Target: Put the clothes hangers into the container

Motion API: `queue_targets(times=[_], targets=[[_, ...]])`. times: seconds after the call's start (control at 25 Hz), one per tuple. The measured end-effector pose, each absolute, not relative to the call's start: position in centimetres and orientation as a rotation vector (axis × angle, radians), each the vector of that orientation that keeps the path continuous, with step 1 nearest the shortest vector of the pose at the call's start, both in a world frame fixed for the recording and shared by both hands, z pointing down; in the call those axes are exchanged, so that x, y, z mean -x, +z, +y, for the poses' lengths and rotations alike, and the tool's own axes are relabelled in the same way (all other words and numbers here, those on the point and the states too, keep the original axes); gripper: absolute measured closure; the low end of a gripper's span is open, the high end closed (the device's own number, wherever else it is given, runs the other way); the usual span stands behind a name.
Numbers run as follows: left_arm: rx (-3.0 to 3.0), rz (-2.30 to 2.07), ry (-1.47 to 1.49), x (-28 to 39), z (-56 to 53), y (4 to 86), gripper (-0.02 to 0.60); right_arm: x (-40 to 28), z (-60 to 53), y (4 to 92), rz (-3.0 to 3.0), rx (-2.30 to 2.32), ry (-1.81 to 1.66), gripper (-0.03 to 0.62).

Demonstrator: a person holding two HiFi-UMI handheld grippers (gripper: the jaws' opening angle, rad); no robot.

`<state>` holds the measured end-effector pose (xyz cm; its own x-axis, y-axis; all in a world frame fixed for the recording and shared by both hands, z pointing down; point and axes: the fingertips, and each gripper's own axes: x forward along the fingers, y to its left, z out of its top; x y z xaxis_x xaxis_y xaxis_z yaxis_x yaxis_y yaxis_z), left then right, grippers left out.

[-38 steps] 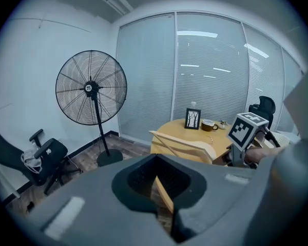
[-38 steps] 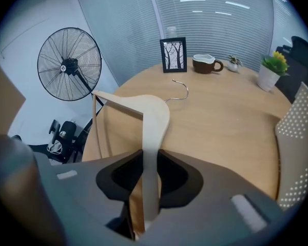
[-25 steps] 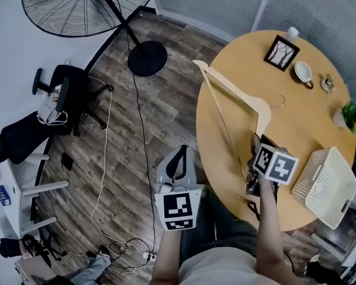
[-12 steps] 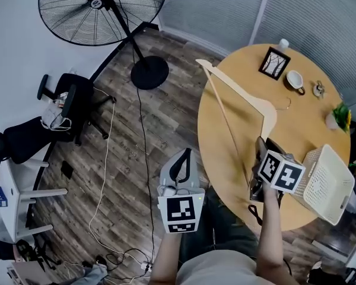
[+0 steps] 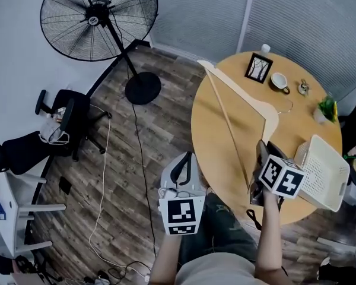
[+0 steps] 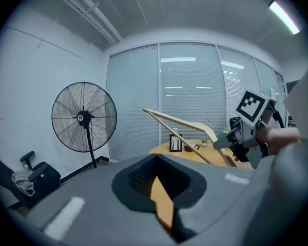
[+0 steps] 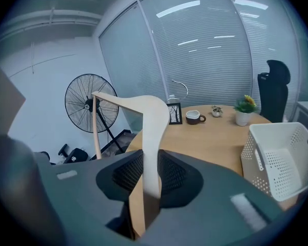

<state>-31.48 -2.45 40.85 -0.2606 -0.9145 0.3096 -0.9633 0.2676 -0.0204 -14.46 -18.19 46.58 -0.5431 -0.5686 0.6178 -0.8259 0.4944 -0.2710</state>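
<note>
The right gripper [image 5: 262, 152] pinches the wooden hanger [image 5: 243, 92] above the bench [image 5: 210, 135]; the left gripper [image 5: 183, 157] is pressed together, empty.

An off-white shirt [image 5: 216, 272] fills the head view at six o'clock; dark olive trousers [image 5: 222, 225] show just above it; the left gripper [image 5: 180, 157] is light grey with black mesh-textured pads; the right gripper [image 5: 263, 149] is darker; each carries a white marker cube [image 5: 181, 214] printed with black squares.

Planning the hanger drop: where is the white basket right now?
In the head view the white basket sits at the table's right edge, just right of the right gripper.
</note>
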Motion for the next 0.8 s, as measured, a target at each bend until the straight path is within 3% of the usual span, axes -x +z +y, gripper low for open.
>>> queue_targets(times=[0.8], targets=[[-1.962,-2.226,0.256,26.5,-3.4,37.9,0.58,5.5,-16.2,43.3,-2.271,-1.403,0.772,0.474]])
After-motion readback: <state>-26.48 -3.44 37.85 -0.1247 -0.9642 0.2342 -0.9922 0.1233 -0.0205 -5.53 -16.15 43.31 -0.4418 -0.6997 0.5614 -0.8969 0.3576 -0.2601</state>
